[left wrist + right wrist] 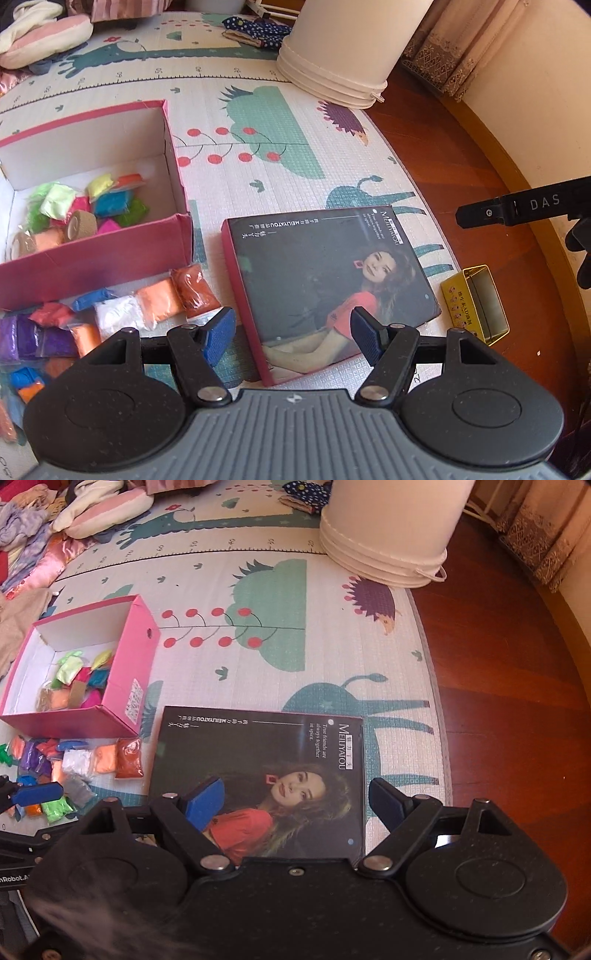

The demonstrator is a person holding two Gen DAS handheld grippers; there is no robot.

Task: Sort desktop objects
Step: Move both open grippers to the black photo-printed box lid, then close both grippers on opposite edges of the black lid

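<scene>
Far off to the left of my left gripper [293, 332] sits the pink box [92, 254]. It is open on top and already has some bright little bags and a tan roll inside. Just in front of that box, and close by my left finger, lies a pile of small color bags [122, 314]. They are purple, blue, white and orange, and they are not in the box yet.

Right under my 2 grippers lies a flat lid with a lady's picture [332, 284]. Its pink edge shows, so I think it is the lid of the pink box. My left gripper is spread wide and holds nothing. My right gripper [295, 805] is spread wide too, hanging over the lid, and it is empty.

To the right of the lid, past my right gripper, a small gold tin [476, 302] stands on the wood floor.

I think I am between picks, with many bags left to sort. Next I should swing my left gripper over to the pile, go down on 1 bag, pinch it softly, and carry it to the pink box.
</scene>
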